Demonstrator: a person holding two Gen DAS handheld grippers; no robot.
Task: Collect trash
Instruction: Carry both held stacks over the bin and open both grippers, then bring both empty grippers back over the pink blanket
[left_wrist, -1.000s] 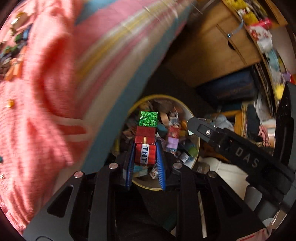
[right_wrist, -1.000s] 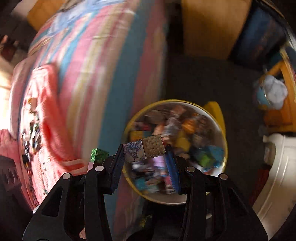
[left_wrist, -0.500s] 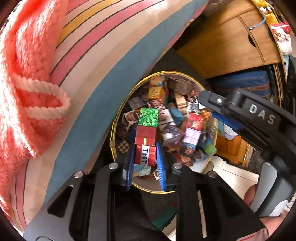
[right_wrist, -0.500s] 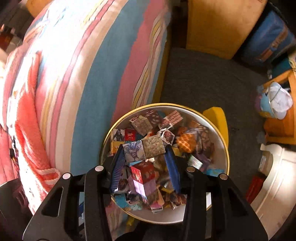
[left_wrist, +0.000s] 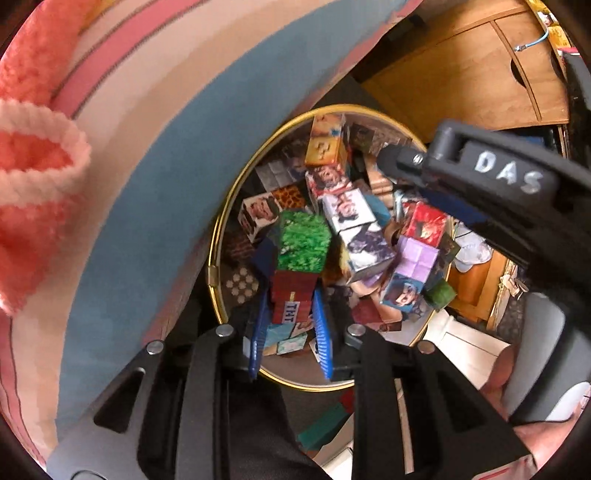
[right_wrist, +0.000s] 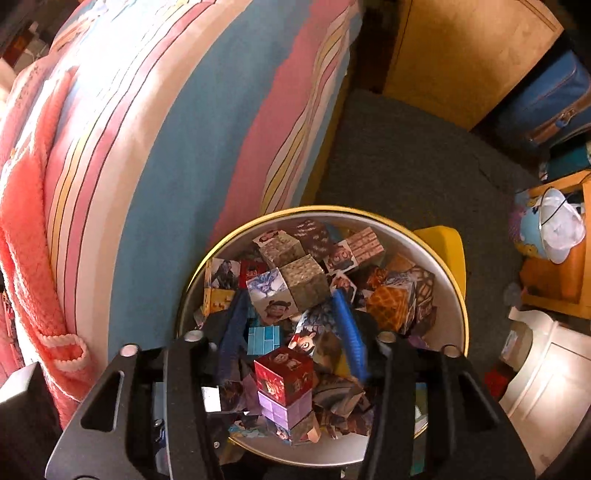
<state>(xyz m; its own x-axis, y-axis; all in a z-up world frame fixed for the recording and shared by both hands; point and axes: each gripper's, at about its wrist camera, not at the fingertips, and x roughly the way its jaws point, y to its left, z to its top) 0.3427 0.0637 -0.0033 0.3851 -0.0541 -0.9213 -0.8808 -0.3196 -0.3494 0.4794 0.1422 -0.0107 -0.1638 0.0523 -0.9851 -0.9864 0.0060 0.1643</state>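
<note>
A round tin with a gold rim (left_wrist: 215, 243) (right_wrist: 234, 233) stands on the floor beside the bed, filled with several printed paper cubes. My left gripper (left_wrist: 291, 295) hangs over it, shut on a stack of cubes (left_wrist: 303, 240): a green one above a red TNT one. My right gripper (right_wrist: 288, 295) is also over the tin. A blue-white cube (right_wrist: 269, 291) and a stone-patterned cube (right_wrist: 304, 282) sit between its blue pads. A red and purple cube column (right_wrist: 284, 380) rises just below it. One finger of my right gripper (left_wrist: 406, 162) crosses the left wrist view.
The striped bedspread (right_wrist: 166, 129) and a pink blanket (right_wrist: 29, 221) fill the left. Grey carpet (right_wrist: 406, 166) lies beyond the tin, with a wooden cabinet (left_wrist: 461, 74), a blue bag (right_wrist: 546, 99), a yellow piece (right_wrist: 443, 243) and white furniture (right_wrist: 546, 376) on the right.
Both grippers swung from the bed to above the tin and came closer to it, each carrying its cubes. The right gripper's fingers have spread slightly and its cubes have tilted.
</note>
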